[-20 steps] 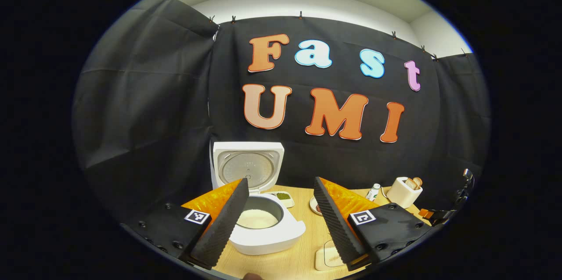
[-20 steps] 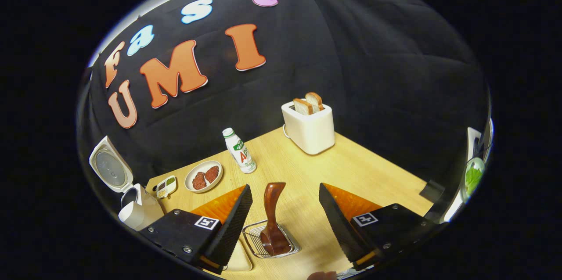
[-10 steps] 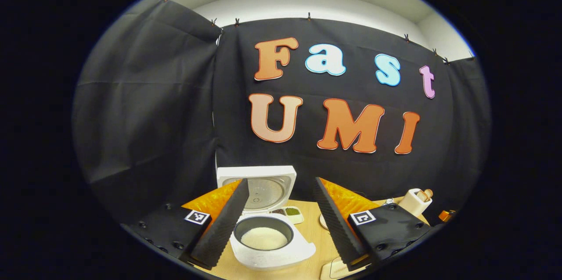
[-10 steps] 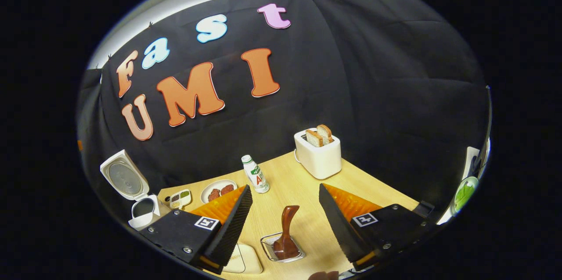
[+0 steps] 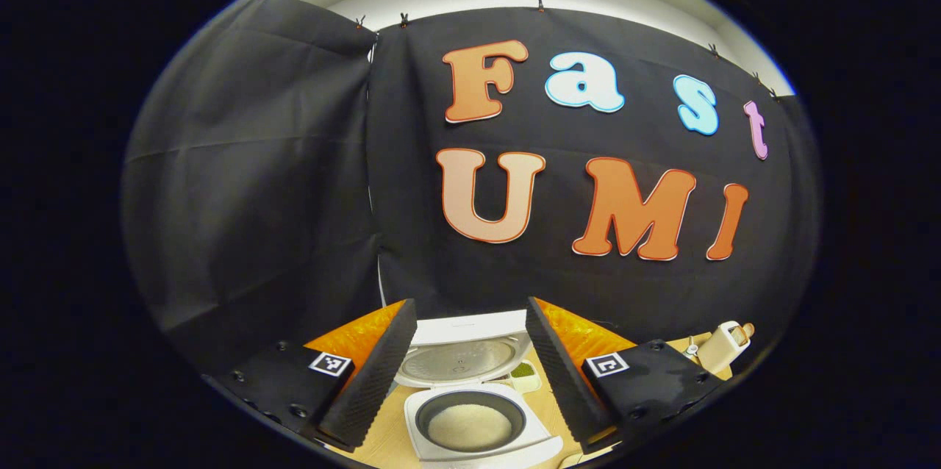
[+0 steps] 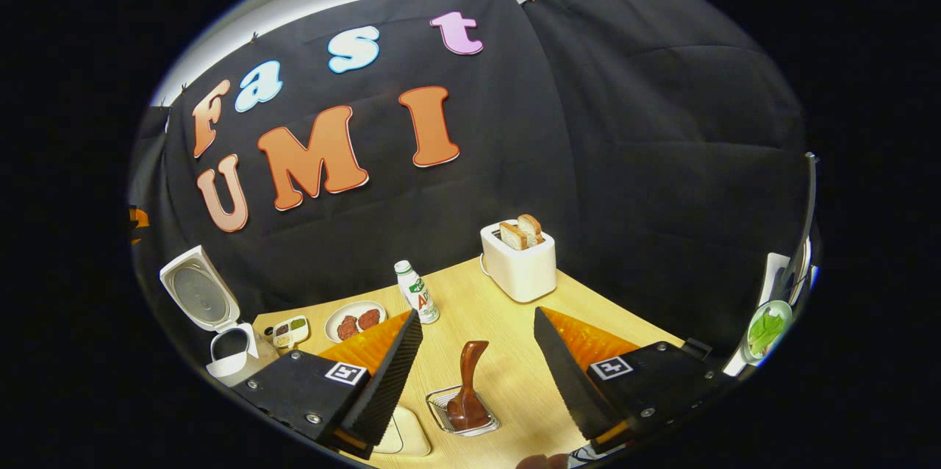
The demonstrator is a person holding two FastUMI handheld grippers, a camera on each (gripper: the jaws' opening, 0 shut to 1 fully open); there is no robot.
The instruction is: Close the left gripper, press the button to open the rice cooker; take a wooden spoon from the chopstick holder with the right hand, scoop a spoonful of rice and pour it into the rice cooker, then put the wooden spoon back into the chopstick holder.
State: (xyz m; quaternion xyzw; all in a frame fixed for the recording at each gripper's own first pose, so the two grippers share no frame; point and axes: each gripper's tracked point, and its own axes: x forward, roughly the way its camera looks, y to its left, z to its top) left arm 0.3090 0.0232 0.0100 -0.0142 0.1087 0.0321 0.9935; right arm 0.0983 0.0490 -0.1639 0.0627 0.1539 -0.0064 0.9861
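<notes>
I had backed both grippers away: right gripper (image 6: 470,370) spread, empty; wooden spoon (image 6: 468,389) back in chopstick holder (image 6: 463,417). Left gripper (image 5: 464,366) spread before open rice cooker (image 5: 470,421). Task looked complete.

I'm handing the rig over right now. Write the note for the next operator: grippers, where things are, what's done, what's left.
Left gripper: jaws open, holding nothing, above the rice cooker.
Right gripper: jaws open, holding nothing, above the wooden spoon.
Rice cooker: lid up, white rice in the pot.
Wooden spoon: standing in the wire chopstick holder on the table.
Done: cooker opened. Whether the scoop has been poured and the spoon put back cannot be told from this moment.
Left: if not, grasp the spoon, scoop, pour, return it to the holder.
</notes>
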